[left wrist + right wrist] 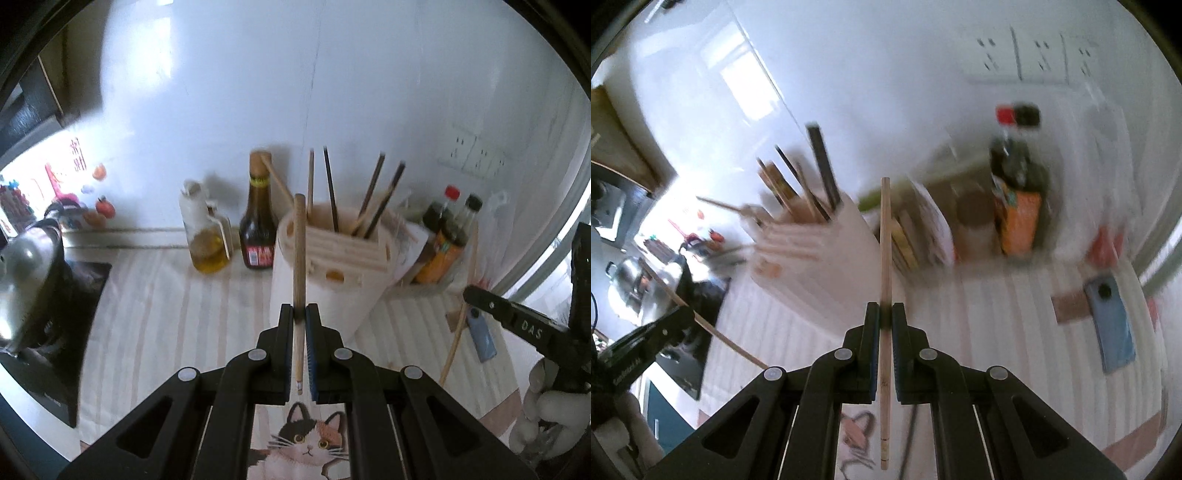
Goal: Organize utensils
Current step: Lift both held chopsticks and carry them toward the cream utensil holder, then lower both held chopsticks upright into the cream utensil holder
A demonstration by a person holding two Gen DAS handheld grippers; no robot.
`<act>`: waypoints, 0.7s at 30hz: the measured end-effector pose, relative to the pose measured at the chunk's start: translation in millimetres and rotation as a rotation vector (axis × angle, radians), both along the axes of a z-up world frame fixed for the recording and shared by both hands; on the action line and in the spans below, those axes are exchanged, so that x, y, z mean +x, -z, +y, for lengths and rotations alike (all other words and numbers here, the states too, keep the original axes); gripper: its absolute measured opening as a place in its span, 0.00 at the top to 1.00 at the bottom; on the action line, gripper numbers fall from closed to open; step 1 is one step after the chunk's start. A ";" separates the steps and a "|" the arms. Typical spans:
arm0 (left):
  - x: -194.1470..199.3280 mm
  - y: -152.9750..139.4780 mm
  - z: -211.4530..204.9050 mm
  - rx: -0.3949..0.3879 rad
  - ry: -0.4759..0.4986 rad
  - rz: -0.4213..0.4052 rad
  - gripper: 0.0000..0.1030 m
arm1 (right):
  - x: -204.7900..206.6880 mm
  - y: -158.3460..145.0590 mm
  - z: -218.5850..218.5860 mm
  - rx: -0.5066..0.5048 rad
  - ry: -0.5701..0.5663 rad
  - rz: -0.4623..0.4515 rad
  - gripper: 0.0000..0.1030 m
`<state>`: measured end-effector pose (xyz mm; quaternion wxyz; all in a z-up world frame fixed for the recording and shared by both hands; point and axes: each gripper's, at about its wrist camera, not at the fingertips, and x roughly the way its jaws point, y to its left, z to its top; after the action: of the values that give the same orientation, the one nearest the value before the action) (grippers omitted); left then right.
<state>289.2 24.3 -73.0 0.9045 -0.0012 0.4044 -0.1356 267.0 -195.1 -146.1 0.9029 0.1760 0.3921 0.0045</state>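
Note:
In the left wrist view my left gripper (299, 312) is shut on a pale wooden chopstick (299, 240) that stands nearly upright between the jaws. Just behind it is a wooden utensil holder (332, 254) with several chopsticks standing in it. At the right edge, my right gripper (476, 297) carries another chopstick (456, 336) that slants downward. In the blurred right wrist view my right gripper (885, 314) is shut on that wooden chopstick (885, 240). The holder (798, 240) is to the upper left of it. My left gripper (681, 319) with its chopstick (716, 330) shows at lower left.
An oil bottle (207, 236) and a dark sauce bottle (258, 229) stand left of the holder by the white wall. More bottles (447, 236) stand to the right. A blue phone (480, 336) lies on the striped mat (166, 314). A pot (29, 266) sits at far left.

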 end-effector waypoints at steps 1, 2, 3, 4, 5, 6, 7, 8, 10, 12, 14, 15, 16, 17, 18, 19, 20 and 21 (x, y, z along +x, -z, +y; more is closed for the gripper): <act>0.4 -5.4 0.7 -0.003 -0.003 -0.007 0.96 | 3.3 -7.9 0.8 0.004 0.000 -0.019 0.94; 1.5 -11.5 1.6 -0.006 -0.008 -0.016 0.96 | 7.4 -16.5 2.3 0.005 -0.005 -0.037 0.94; 2.8 -18.6 3.3 -0.013 -0.014 -0.026 0.96 | 11.6 -24.9 3.6 0.007 -0.007 -0.056 0.94; 4.0 -22.0 3.9 -0.018 -0.015 -0.029 0.96 | 14.8 -31.5 4.5 0.010 -0.008 -0.071 0.94; 6.0 -28.3 4.9 -0.028 -0.017 -0.034 0.96 | 19.3 -40.3 6.6 0.007 -0.011 -0.087 0.94; 7.4 -34.5 6.0 -0.037 -0.021 -0.044 0.96 | 23.8 -48.4 8.2 0.006 -0.014 -0.106 0.94; 9.4 -41.4 5.6 -0.043 -0.021 -0.054 0.96 | 27.2 -54.8 9.2 0.004 -0.015 -0.122 0.94; 11.2 -49.6 5.0 -0.051 -0.022 -0.066 0.96 | 31.6 -62.8 11.0 -0.001 -0.017 -0.139 0.94; 15.6 -64.2 2.9 -0.066 -0.019 -0.090 0.96 | 40.0 -77.1 12.4 -0.005 -0.014 -0.171 0.94; 20.7 -79.3 -1.1 -0.076 -0.011 -0.116 0.96 | 50.4 -90.9 12.6 -0.006 -0.009 -0.203 0.94; 24.2 -90.9 -6.4 -0.071 -0.003 -0.144 0.96 | 58.3 -101.8 11.0 -0.008 0.003 -0.230 0.94; 27.0 -96.3 -9.5 -0.065 0.001 -0.157 0.96 | 63.4 -108.6 10.9 -0.011 0.010 -0.245 0.94; 31.2 -101.3 -12.5 -0.062 0.005 -0.167 0.96 | 67.7 -114.8 10.7 -0.016 0.017 -0.259 0.94; 35.3 -104.6 -14.6 -0.058 0.007 -0.175 0.96 | 72.9 -120.3 10.6 -0.021 0.022 -0.273 0.94; 40.0 -107.6 -17.4 -0.054 0.008 -0.182 0.96 | 77.5 -125.0 11.0 -0.033 0.031 -0.288 0.94; 47.2 -110.2 -20.6 -0.056 0.010 -0.185 0.96 | 81.5 -127.9 11.0 -0.040 0.037 -0.299 0.94; 51.3 -110.9 -21.7 -0.058 0.011 -0.184 0.96 | 86.5 -130.8 10.7 -0.042 0.044 -0.311 0.94; 57.7 -111.8 -23.8 -0.060 0.013 -0.182 0.96 | 90.9 -132.9 10.7 -0.046 0.052 -0.324 0.94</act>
<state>346.9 0.5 38.8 0.9362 -0.0134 0.3161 -0.1534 357.9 -184.4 -13.2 0.9579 0.1620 0.2369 0.0006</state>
